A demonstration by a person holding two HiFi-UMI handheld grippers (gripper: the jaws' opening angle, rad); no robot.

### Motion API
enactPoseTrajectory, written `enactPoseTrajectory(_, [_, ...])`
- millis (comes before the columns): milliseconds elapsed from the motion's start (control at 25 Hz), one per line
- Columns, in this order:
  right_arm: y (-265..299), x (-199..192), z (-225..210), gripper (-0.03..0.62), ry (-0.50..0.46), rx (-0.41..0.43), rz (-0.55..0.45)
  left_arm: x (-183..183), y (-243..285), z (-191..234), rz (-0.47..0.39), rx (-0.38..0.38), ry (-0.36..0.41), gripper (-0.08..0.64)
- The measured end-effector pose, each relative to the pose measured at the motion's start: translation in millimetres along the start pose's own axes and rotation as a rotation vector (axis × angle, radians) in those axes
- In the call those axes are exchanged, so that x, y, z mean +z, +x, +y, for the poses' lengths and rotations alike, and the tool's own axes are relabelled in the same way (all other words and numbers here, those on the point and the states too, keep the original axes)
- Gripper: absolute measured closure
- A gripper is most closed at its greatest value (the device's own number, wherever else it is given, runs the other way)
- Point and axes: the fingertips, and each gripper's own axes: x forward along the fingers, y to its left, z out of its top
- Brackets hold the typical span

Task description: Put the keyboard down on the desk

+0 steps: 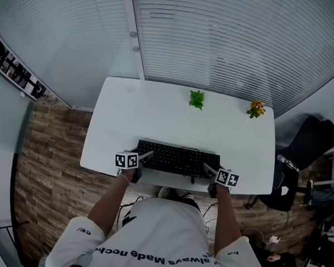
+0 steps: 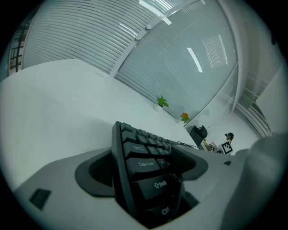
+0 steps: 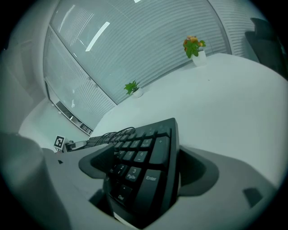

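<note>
1. The keyboard (image 1: 179, 159) is seen lying flat on the white desk (image 1: 157, 113), along the desk's 6 o'clock edge, with its long side parallel to that edge. The putting-down itself is judged to be done.
2. The left gripper (image 1: 145, 156) is placed at the keyboard's 9 o'clock end. Its jaws are spread wide; the keyboard's end is seen between them, with a dark gap at one side, so no clamping is judged.
3. The right gripper (image 1: 210, 170) is placed at the 3 o'clock end. Its jaws are likewise spread, the number-pad end lies between them, and it is not seen to be pinched.
4. What is judged to be left: both grippers are to be drawn back off the keyboard's ends, without the keyboard being dragged toward the desk edge.
5. A cable is seen running from the keyboard's 12 o'clock side; where it leads cannot be told.
6. A green plant (image 1: 197, 99) at 12 o'clock and a flowering plant (image 1: 256, 109) at about 1 o'clock are set at the desk's far edge, well apart from the keyboard.
7. Writing that can be read: "Caps Lock" and "Shift" on the left-end keys; "Enter", "PgDn" and "Del", with the digits 2, 3, 5 and 6, on the right-end keys.
8. No brand is made out on the keyboard. Print on the person's shirt is seen upside down, and only "Made" is read with confidence.
</note>
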Motion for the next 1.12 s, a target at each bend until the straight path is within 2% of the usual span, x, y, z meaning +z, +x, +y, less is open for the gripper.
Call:
enactPoseTrajectory(440, [0.2, 0.1, -4.2, 0.123, -0.072, -0.072, -0.037, -0.8, 0.5, 4.2, -0.011, 0.056, 0.033, 0.161])
enactPoseTrajectory(640, [-1.0, 1.5, -3.6, 0.124, -0.101, -0.088, -0.042, -0.6, 1.0, 7.3, 0.010, 0.138, 0.162, 0.153])
enactPoseTrajectory(920, [-1.5, 3.1, -3.7, 0.123, -0.131, -0.113, -0.059, -0.1, 1.8, 7.8, -0.001, 0.145, 0.182, 0.153])
enactPoseTrajectory(1120, [-4.2, 4.9, 0.4, 0.123, -0.165, -0.132, -0.075, 5.5, -1.7, 6.2, -0.016, 0.168, 0.241, 0.153])
